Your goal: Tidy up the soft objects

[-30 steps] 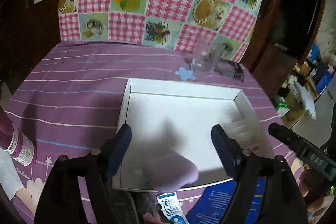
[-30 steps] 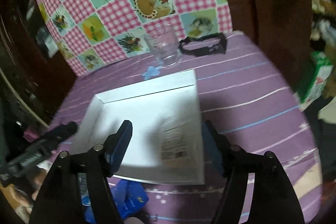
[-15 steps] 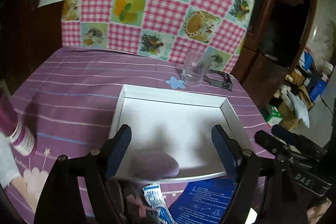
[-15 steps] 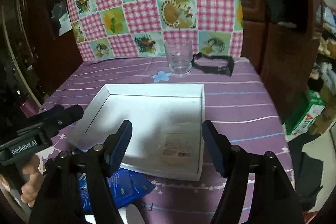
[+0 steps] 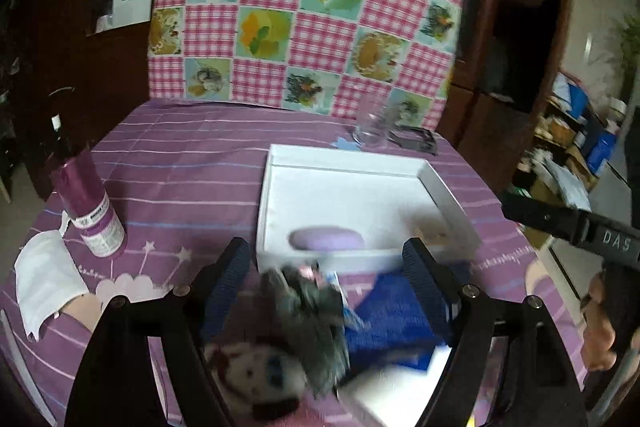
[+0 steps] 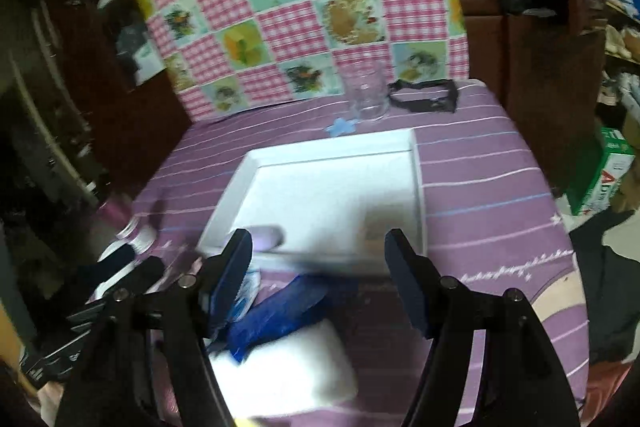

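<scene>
A white shallow box (image 5: 344, 163) (image 6: 332, 147) lies on the purple striped cloth. A lilac soft pad (image 5: 326, 239) (image 6: 266, 237) rests in its near left corner, and a flat labelled packet (image 5: 434, 233) (image 6: 384, 227) in its near right corner. In front of the box lie a grey furry toy (image 5: 312, 303), a white plush face (image 5: 256, 379), a blue bag (image 5: 392, 319) (image 6: 276, 319) and a white soft block (image 6: 288, 375). My left gripper (image 5: 326, 281) is open above the grey toy. My right gripper (image 6: 318, 275) is open above the blue bag.
A purple can (image 5: 90, 203) and a white face mask (image 5: 44, 279) lie on the left. A clear glass (image 5: 372, 131) (image 6: 366, 95), a blue star shape (image 6: 340, 125) and a black frame (image 6: 424, 97) sit behind the box. A checked cushion (image 5: 304, 7) stands at the back.
Both grippers have pulled back toward the near table edge. The toys, blue bag and white block have come into view. Both stay open and empty.
</scene>
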Demonstrator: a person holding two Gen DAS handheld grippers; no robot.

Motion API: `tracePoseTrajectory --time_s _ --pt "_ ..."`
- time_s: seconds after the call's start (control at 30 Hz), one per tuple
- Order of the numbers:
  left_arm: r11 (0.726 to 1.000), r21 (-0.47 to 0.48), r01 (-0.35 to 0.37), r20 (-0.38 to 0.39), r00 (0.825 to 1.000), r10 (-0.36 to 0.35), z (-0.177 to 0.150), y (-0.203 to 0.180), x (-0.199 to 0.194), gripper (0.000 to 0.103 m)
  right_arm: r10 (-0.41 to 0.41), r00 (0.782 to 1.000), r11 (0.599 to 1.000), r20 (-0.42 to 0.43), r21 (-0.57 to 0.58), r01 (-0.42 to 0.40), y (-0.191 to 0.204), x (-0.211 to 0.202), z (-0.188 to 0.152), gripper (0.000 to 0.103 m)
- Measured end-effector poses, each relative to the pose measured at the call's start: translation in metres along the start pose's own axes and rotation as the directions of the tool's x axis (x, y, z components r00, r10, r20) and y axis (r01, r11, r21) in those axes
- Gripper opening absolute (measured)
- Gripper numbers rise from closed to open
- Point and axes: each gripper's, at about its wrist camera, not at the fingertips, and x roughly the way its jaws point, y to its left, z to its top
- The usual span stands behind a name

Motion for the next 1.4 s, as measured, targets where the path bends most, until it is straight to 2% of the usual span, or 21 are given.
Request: tracePoseTrajectory --time_s 0.2,0.37,0.4,0.5,0.53,0.63,0.77,0.93,1.03,1.17,1.33,1.4 --pt "0.999 0.027 0.036 0.006 0.999 -0.036 -0.03 -0.004 -0.018 0.079 -0.053 0.998 0.994 0.041 -0.096 0.056 0.012 -0.026 -0.042 0.069" --pt "0.996 0.062 0.063 0.031 0.997 -0.065 -0.049 -0.007 -0.029 0.079 -0.039 0.997 0.998 0.068 -0.05 0.042 -0.001 -0.035 -0.068 0.069" --pt "0.995 0.069 0.067 0.039 0.997 -0.07 -0.051 -0.008 -0.031 0.079 -0.055 0.996 0.998 0.074 -0.032 0.058 -0.007 -0.036 -0.074 0.067" --pt "0.994 0.079 0.082 0.032 0.996 -0.085 -0.057 -0.008 -0.034 0.079 -0.175 0.98 0.984 0.094 -0.01 0.176 -0.018 -0.036 -0.083 0.058" --pt "0.993 0.073 0.095 0.028 0.995 -0.097 -0.056 -0.008 -0.034 0.079 -0.185 0.978 0.983 0.092 -0.003 0.186 -0.02 -0.036 -0.083 0.057" --pt "0.993 0.032 0.109 0.029 0.993 -0.11 -0.053 -0.002 -0.037 0.079 -0.134 0.99 0.989 0.051 0.064 0.131 -0.031 -0.033 -0.082 0.056" --pt "0.996 0.008 0.091 0.031 0.995 -0.091 -0.051 0.001 -0.038 0.079 -0.106 0.994 0.991 -0.001 0.081 0.106 -0.03 -0.026 -0.084 0.056" --pt "0.997 0.071 -0.011 0.03 1.0 0.009 -0.055 -0.011 -0.038 0.079 -0.076 0.997 0.997 -0.033 0.031 0.077 -0.014 -0.019 -0.093 0.056" --pt "0.995 0.099 -0.021 0.006 1.0 0.021 -0.057 -0.016 -0.035 0.079 -0.108 0.994 0.994 -0.032 -0.024 0.107 -0.002 -0.015 -0.097 0.056" --pt "0.997 0.07 -0.008 -0.013 1.0 0.009 -0.056 -0.01 -0.032 0.079 -0.132 0.991 0.99 -0.019 -0.061 0.13 0.003 -0.015 -0.1 0.056" --pt "1.0 0.008 -0.02 -0.011 1.0 0.02 -0.05 0.007 -0.031 0.079 -0.066 0.998 0.997 0.008 -0.038 0.066 0.002 -0.023 -0.098 0.056" --pt "0.999 -0.025 -0.022 -0.005 1.0 0.022 -0.046 0.016 -0.032 0.079 0.002 1.0 1.0 0.017 -0.028 -0.001 0.002 -0.028 -0.094 0.056"
